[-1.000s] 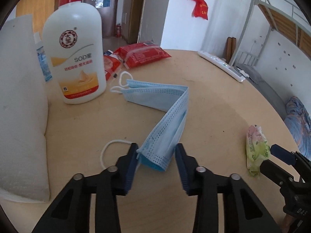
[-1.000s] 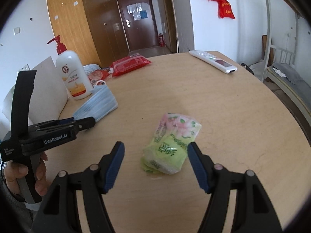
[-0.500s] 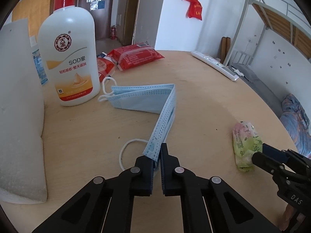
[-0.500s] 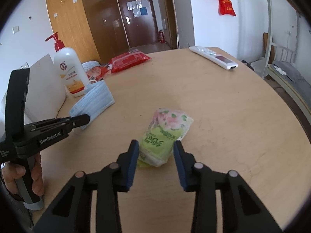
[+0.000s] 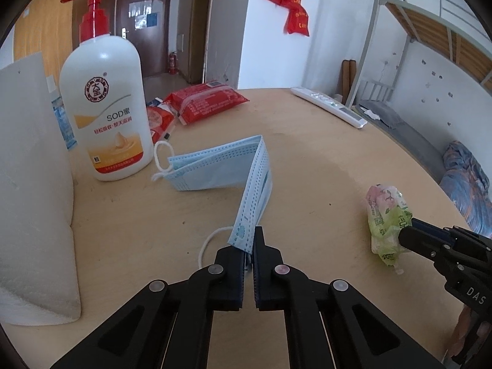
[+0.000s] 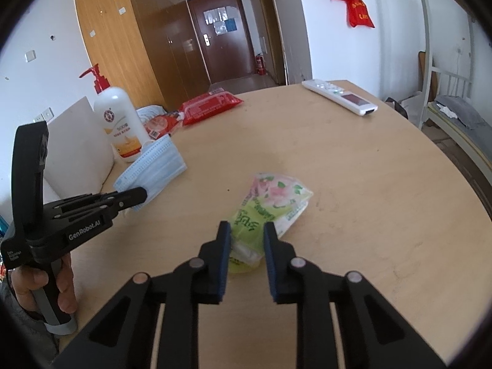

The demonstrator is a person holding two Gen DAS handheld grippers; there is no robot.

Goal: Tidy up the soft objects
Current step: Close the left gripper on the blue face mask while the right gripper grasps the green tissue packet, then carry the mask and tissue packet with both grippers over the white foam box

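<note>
While the round wooden bench [image 5: 323,160] carries its scatter of soft goods, the left gripper [image 5: 249,246] has its fingers [image 5: 231,263] pressed together on the near end of the blue face mask [image 5: 233,166], pinching the fabric tight. The mask is bent: its far half lies flat on the bench just right of the white lotion bottle [image 5: 106,113], while the near half rises on edge toward the grip, a white ear loop [image 5: 209,240] curling off to the left. From the right wrist view the same mask [image 6: 152,169] trails out from the left gripper [image 6: 140,195], whose handle sits in the person's hand [image 6: 46,286].

Over on the right, the right gripper [image 6: 244,233] has its fingers [image 6: 223,246] closed in around the near end of the green tissue pack [image 6: 270,206], squeezing it from both sides; the pack is crumpled there and its far end rests on the bench. In the left wrist view that pack [image 5: 387,212] sits right of the mask, well apart from it, with the right gripper [image 5: 406,240] at its near end.

Far across the bench lie a red packet [image 5: 206,101], touching a smaller red pack [image 5: 158,120] beside the bottle, and a white remote [image 6: 341,97] toward the far right edge. A white foam block [image 5: 30,190] stands at the left edge.
</note>
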